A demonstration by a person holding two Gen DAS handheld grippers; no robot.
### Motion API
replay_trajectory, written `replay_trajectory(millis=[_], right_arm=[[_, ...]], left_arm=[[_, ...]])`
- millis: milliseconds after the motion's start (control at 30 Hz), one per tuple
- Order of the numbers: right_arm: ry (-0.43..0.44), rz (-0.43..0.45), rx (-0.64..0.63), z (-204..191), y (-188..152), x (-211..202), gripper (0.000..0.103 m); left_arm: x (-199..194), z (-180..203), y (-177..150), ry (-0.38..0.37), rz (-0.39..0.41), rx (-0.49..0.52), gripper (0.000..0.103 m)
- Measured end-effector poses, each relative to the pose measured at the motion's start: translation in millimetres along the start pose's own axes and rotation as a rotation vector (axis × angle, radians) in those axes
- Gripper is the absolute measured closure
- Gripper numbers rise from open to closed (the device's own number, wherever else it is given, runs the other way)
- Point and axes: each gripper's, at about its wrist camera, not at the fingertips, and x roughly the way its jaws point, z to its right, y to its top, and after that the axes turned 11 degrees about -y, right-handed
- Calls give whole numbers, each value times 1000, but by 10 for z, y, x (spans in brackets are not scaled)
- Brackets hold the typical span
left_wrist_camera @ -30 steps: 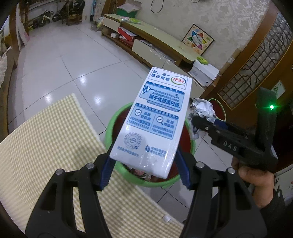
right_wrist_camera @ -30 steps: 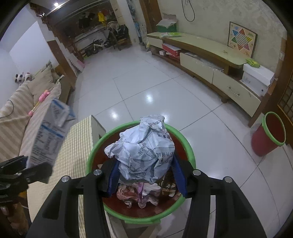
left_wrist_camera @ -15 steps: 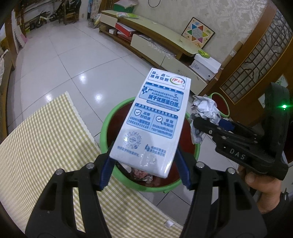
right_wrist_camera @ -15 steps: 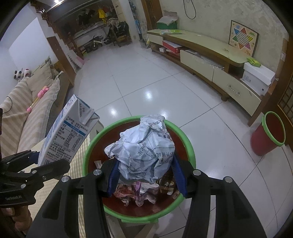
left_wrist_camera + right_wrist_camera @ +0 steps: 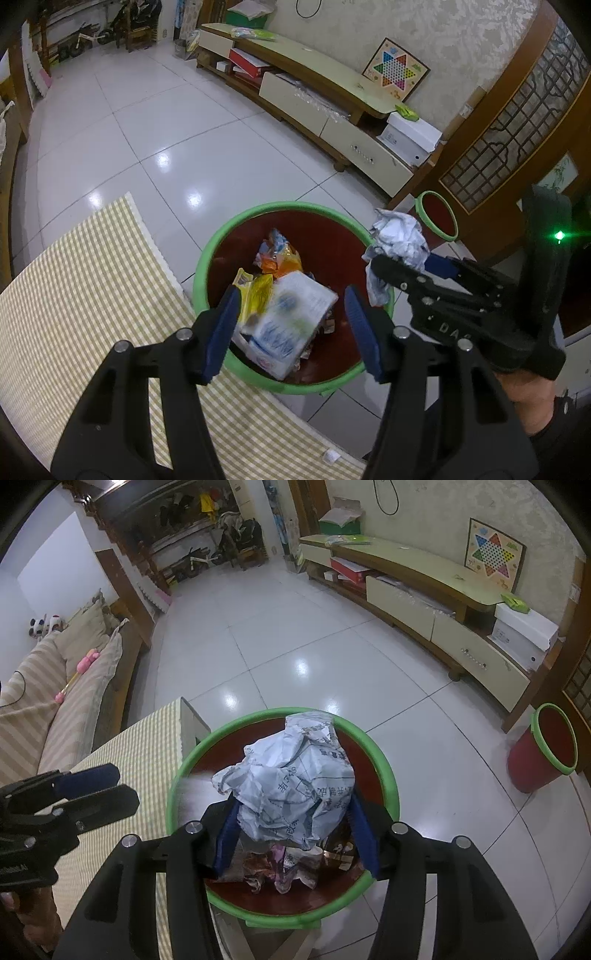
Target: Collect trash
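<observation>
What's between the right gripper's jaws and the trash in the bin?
Only the crumpled paper ball, pinched between the right gripper's jaws; under it, open air down to the trash in the green-rimmed bin. Right wrist view.

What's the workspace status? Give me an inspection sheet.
Surface: checked cloth on the table beside the bin, one small white scrap at its edge.
Job's things: milk carton lies in the green-rimmed bin on wrappers; crumpled paper over the bin.
Clutter: second bin by the door.
Grippers: left gripper open, closing, nothing between its pads; right gripper shut on the paper.
Cables: one on the sofa.
Surroundings: tiled floor, TV cabinet.
</observation>
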Motion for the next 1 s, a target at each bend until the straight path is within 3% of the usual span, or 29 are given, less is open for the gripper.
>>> replay_trajectory(millis=[67,133,333,433,633,700,1000], right_arm=[[-1,1,2,-5,-8,-6,51],[2,0,4,-8,-4,-7,51],[29,5,-11,-74,12,-25,49],[38,27,-33,-124,15,-63,40],[42,68,-49,-215,23,-136,12],[38,80,-55,-249,13,-157,7],[64,120,-104,-685,-176,-352,7]], left_arm=[[-16,-2,11,4,7,-3,47],[-56,-19,13,13,19,-9,38],[-244,-101,12,31,66,-35,27],[-352,-122,-2,50,85,-35,19],[-589,-189,-62,94,131,-44,5],[-672,-218,-105,117,150,-48,5],[-1181,-396,-584,257,243,-76,5]])
